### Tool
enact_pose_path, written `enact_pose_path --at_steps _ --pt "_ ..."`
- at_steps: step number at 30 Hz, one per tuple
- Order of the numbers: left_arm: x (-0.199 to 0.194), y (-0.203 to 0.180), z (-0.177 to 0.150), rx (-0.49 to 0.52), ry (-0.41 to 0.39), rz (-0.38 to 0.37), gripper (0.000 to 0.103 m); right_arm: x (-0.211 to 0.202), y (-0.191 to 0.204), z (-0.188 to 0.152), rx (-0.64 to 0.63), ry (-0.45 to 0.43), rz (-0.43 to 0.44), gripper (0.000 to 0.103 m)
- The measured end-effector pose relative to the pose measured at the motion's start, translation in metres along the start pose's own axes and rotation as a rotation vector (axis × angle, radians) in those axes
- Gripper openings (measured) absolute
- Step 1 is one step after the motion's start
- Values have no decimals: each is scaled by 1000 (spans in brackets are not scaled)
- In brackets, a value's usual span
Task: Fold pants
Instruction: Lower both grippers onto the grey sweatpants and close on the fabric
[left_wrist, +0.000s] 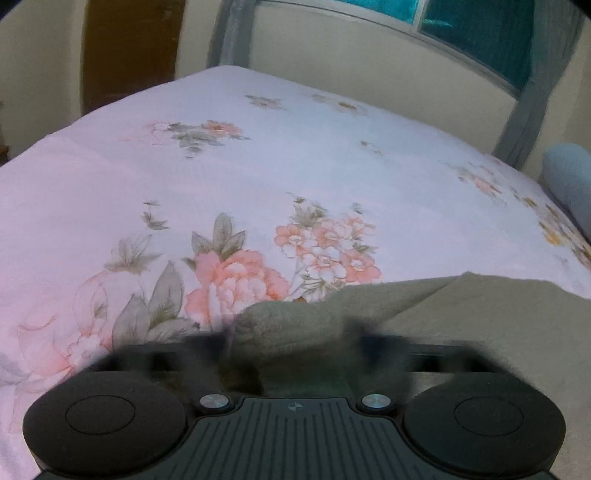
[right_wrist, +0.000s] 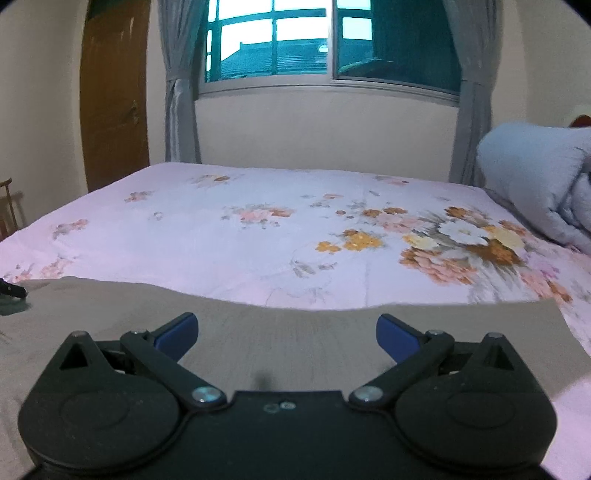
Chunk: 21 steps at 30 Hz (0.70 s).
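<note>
Grey-green pants lie flat on the floral bed sheet, their far edge running across the right wrist view. My right gripper is open and empty just above them, blue fingertips spread wide. In the left wrist view the pants fill the lower right, with a bunched fold between the fingers. My left gripper is motion-blurred, its jaws spread wide with the fabric between them; I cannot tell whether it holds the cloth.
A rolled pale-blue duvet lies at the bed's right end. A window with grey curtains is behind the bed, and a brown door stands at the left. The sheet stretches far ahead.
</note>
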<state>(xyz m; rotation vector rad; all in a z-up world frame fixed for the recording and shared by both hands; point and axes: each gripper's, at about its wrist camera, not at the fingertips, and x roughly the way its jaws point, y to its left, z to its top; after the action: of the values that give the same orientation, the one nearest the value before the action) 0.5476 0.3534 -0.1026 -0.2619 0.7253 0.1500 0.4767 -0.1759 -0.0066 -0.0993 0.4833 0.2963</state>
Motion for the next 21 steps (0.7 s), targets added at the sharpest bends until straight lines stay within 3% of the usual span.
enact_pose_path --at_steps 3,10,15,21 --pt "-8 -6 -2 40 -30 -43 23 21 -2 10 -27 27 46 97" --pt "-66 1 -2 -18 -190 -163 21 73 0 18 -152 105 168 95" --pt "-79 -2 8 22 -187 -176 21 105 2 17 -218 161 257 73" --pt "-83 -1 14 45 -172 -182 21 134 16 18 -377 231 339 67"
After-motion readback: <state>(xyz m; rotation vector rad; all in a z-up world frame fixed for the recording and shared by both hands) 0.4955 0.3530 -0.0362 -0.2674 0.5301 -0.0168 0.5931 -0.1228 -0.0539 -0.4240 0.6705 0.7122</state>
